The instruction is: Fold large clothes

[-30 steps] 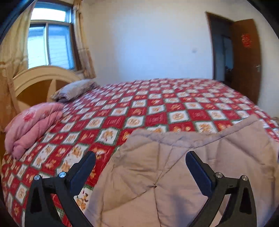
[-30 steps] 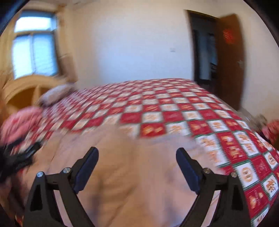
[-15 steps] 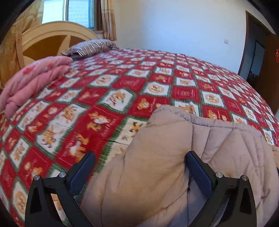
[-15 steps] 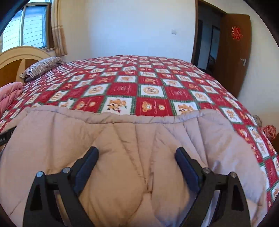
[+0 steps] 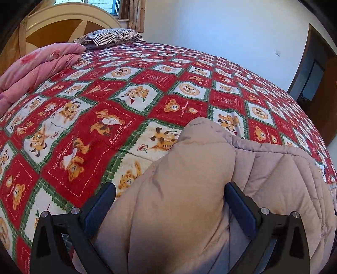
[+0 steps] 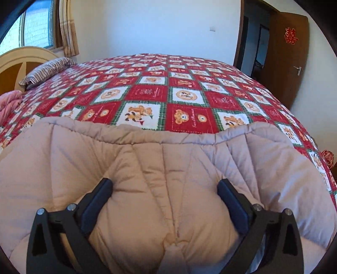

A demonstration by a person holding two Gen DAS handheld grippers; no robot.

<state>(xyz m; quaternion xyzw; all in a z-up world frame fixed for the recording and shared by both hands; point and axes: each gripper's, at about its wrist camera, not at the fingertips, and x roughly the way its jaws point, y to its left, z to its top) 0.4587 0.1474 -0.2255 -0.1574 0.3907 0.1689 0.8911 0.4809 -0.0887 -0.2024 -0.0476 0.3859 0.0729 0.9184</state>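
Left gripper [image 5: 169,200]: held low over the near edge of the bed, pointing toward the far wall and tilted slightly downward. Its fingers [image 5: 239,203] are spread wide, with a thick bulge of the beige padded garment [image 5: 263,168] filling the gap between them; both pads touch the fabric, but whether they press it cannot be told.

Right gripper [image 6: 164,197]: same low, forward-pointing pose, fingers likewise set wide apart with a mound of the same garment [image 6: 168,160] bunched between them and touching both pads.

The garment lies on the near part of the red patchwork bedspread [image 5: 126,101], its quilted far hem running left to right across the right wrist view. In the left wrist view one rounded corner rises toward the far side, with the rest spreading to the right.

Far left: folded pink quilt [image 5: 35,69], striped pillow [image 5: 109,36] beside it against the cream headboard [image 5: 63,19]. Far right: brown door [image 6: 288,57], standing open.
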